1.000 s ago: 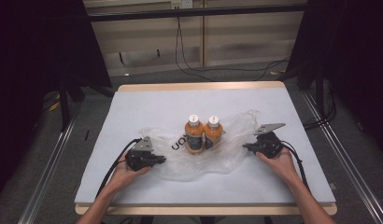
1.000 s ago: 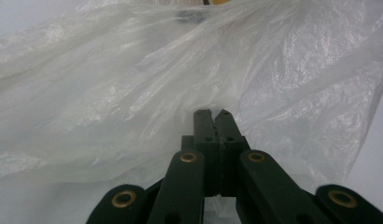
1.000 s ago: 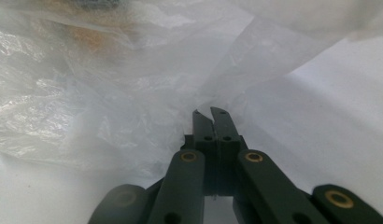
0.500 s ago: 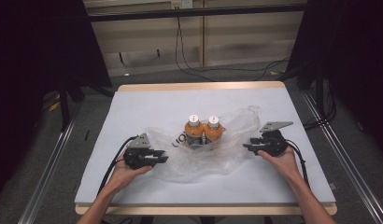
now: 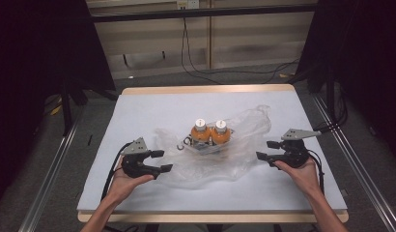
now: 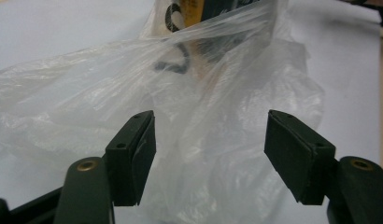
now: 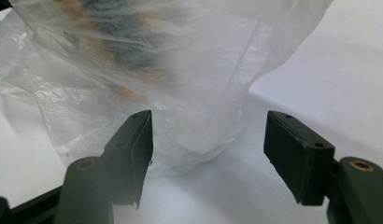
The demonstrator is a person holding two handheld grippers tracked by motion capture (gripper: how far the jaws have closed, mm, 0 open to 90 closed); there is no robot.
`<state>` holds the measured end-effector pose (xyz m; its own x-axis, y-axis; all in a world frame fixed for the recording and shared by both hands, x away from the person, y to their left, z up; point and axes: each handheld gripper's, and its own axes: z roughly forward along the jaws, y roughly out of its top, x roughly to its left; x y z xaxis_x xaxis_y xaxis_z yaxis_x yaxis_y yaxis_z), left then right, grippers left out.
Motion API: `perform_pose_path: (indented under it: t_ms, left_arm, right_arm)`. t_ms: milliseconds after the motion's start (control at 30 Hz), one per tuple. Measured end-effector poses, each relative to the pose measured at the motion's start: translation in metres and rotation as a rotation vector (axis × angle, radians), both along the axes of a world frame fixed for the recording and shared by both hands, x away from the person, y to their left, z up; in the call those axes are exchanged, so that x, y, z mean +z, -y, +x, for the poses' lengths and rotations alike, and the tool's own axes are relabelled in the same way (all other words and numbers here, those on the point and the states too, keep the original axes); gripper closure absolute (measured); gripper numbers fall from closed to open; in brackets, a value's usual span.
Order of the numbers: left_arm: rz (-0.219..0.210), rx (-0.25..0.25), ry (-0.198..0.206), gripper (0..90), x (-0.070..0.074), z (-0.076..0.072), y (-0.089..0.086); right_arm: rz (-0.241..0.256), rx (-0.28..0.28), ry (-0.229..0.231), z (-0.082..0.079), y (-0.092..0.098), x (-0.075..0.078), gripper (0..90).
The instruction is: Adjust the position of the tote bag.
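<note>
A person sits at a white table (image 5: 152, 106) holding a hand-held gripper in each hand. In the middle of the high view lies a crumpled, see-through plastic bag (image 5: 234, 159), spread flat and wrinkled. Two small orange bottles (image 5: 209, 134) with white caps stand upright side by side, touching, at the centre of the frame, on or within the bag's upper part; which of the two is hard to tell.

The left hand-held gripper (image 5: 159, 161) sits at the lower left of the bag, jaws wide apart and holding nothing, pointed at the bag's near edge. The right hand-held gripper (image 5: 267, 150) sits at the bag's right edge, also wide and holding nothing.

In the left gripper view the film bunches in loose folds between and beyond the jaws, with dark printing showing through at the top of the frame. In the right gripper view a rounded fold of the bag (image 7: 189, 126) hangs near the left jaw.

The likely risk: the film is thin and slippery, so a pinch may catch only one layer or slide off. Pulling either side unevenly could drag the bag and tip the bottles over.
</note>
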<state>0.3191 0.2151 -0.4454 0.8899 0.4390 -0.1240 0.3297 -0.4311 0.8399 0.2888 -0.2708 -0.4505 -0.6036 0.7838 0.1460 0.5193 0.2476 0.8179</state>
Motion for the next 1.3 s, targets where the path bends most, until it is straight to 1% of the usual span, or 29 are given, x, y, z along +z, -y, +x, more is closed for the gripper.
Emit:
perform_pose_path:
  t_ms: [33, 100, 167, 233, 267, 300, 333, 367, 400, 433, 467, 500, 533, 567, 600, 633, 700, 733, 767, 800, 833, 867, 933, 1067, 1133, 1200, 1233, 1267, 1300]
  left_arm:
    - [-0.011, 0.011, 0.008, 34.0, 0.002, -0.001, -0.003]
    - [-0.033, 0.015, 0.012, 38.7, 0.006, -0.001, -0.006]
    - [-0.051, 0.019, 0.006, 40.1, 0.007, 0.001, -0.008]
    - [-0.063, 0.02, -0.007, 44.4, 0.008, 0.002, -0.008]
    - [-0.067, 0.02, -0.015, 49.4, 0.009, 0.002, -0.008]
    - [-0.07, 0.017, -0.013, 51.9, 0.01, 0.002, -0.007]
    - [-0.076, 0.0, -0.012, 53.2, 0.012, 0.001, -0.007]
    - [-0.076, 0.0, -0.012, 55.3, 0.012, 0.001, -0.007]
    - [-0.071, -0.001, 0.009, 58.3, 0.016, -0.001, -0.005]
    - [-0.071, -0.001, 0.009, 63.1, 0.016, -0.001, -0.005]
    - [-0.075, -0.008, 0.019, 63.1, 0.019, -0.002, -0.003]
    - [-0.072, -0.02, 0.025, 72.1, 0.023, -0.002, -0.001]
    - [-0.052, -0.022, 0.048, 76.8, 0.027, -0.001, 0.001]
    - [-0.049, -0.023, 0.053, 78.0, 0.03, 0.0, 0.002]
    - [-0.06, -0.033, 0.06, 81.4, 0.033, 0.002, 0.003]
    - [-0.06, -0.033, 0.06, 83.5, 0.033, 0.002, 0.003]
    - [-0.071, -0.035, 0.074, 85.2, 0.04, 0.007, 0.009]
    - [-0.062, -0.04, 0.079, 86.8, 0.043, 0.011, 0.012]
    - [-0.065, -0.046, 0.08, 88.7, 0.046, 0.015, 0.017]
    - [-0.072, -0.045, 0.077, 89.2, 0.047, 0.019, 0.021]
    - [-0.071, -0.053, 0.082, 89.7, 0.049, 0.024, 0.025]
    - [-0.072, -0.045, 0.077, 89.9, 0.049, 0.028, 0.029]
    - [-0.069, -0.048, 0.079, 89.9, 0.05, 0.034, 0.035]
    - [-0.063, -0.051, 0.063, 90.0, 0.052, 0.05, 0.048]
    - [-0.075, -0.053, 0.052, 90.0, 0.05, 0.054, 0.054]
    - [-0.061, -0.06, 0.042, 90.0, 0.045, 0.056, 0.062]
    - [-0.025, -0.064, 0.043, 90.0, 0.043, 0.056, 0.066]
    - [-0.007, -0.068, 0.039, 90.0, 0.04, 0.055, 0.069]
    - [-0.004, -0.071, 0.033, 90.0, 0.036, 0.055, 0.07]
  right_arm:
    - [0.005, 0.001, 0.004, -0.002, 0.001, 0.001, 33.3]
    - [0.021, 0.001, 0.015, -0.006, 0.002, 0.006, 34.9]
    - [0.034, 0.004, 0.041, -0.01, 0.003, 0.011, 36.7]
    - [0.045, 0.002, 0.06, -0.012, 0.002, 0.017, 42.3]
    - [0.044, 0.006, 0.066, -0.013, 0.002, 0.019, 45.6]
    - [0.049, 0.008, 0.075, -0.014, 0.001, 0.022, 49.3]
    - [0.049, 0.009, 0.078, -0.014, 0.0, 0.025, 52.5]
    - [0.042, 0.007, 0.08, -0.014, -0.001, 0.028, 58.9]
    - [0.038, 0.012, 0.083, -0.014, -0.001, 0.03, 64.2]
    - [0.038, 0.012, 0.083, -0.014, -0.001, 0.03, 64.2]
    - [0.036, 0.019, 0.09, -0.013, -0.002, 0.033, 68.4]
    - [0.046, 0.041, 0.1, -0.012, -0.004, 0.039, 76.3]
    - [0.047, 0.047, 0.102, -0.012, -0.005, 0.041, 78.5]
    - [0.047, 0.06, 0.107, -0.011, -0.007, 0.044, 81.5]
    - [0.046, 0.066, 0.111, -0.011, -0.008, 0.046, 84.1]
    - [0.046, 0.066, 0.111, -0.011, -0.008, 0.046, 84.1]
    - [0.053, 0.084, 0.117, -0.007, -0.013, 0.052, 88.9]
    - [0.052, 0.093, 0.117, -0.006, -0.015, 0.053, 90.0]
    - [0.041, 0.105, 0.117, -0.002, -0.019, 0.055, 90.0]
    - [0.038, 0.11, 0.117, 0.0, -0.021, 0.056, 90.0]
    - [0.032, 0.115, 0.118, 0.003, -0.023, 0.057, 90.0]
    - [0.039, 0.119, 0.117, 0.006, -0.027, 0.058, 90.0]
    - [0.035, 0.128, 0.121, 0.01, -0.031, 0.062, 90.0]
    - [0.051, 0.148, 0.142, 0.018, -0.041, 0.072, 90.0]
    - [0.048, 0.151, 0.144, 0.022, -0.046, 0.077, 90.0]
    - [0.051, 0.154, 0.135, 0.029, -0.05, 0.077, 90.0]
    - [0.046, 0.155, 0.131, 0.033, -0.052, 0.076, 90.0]
    - [0.04, 0.155, 0.122, 0.036, -0.054, 0.074, 90.0]
    - [0.041, 0.157, 0.113, 0.04, -0.056, 0.072, 90.0]
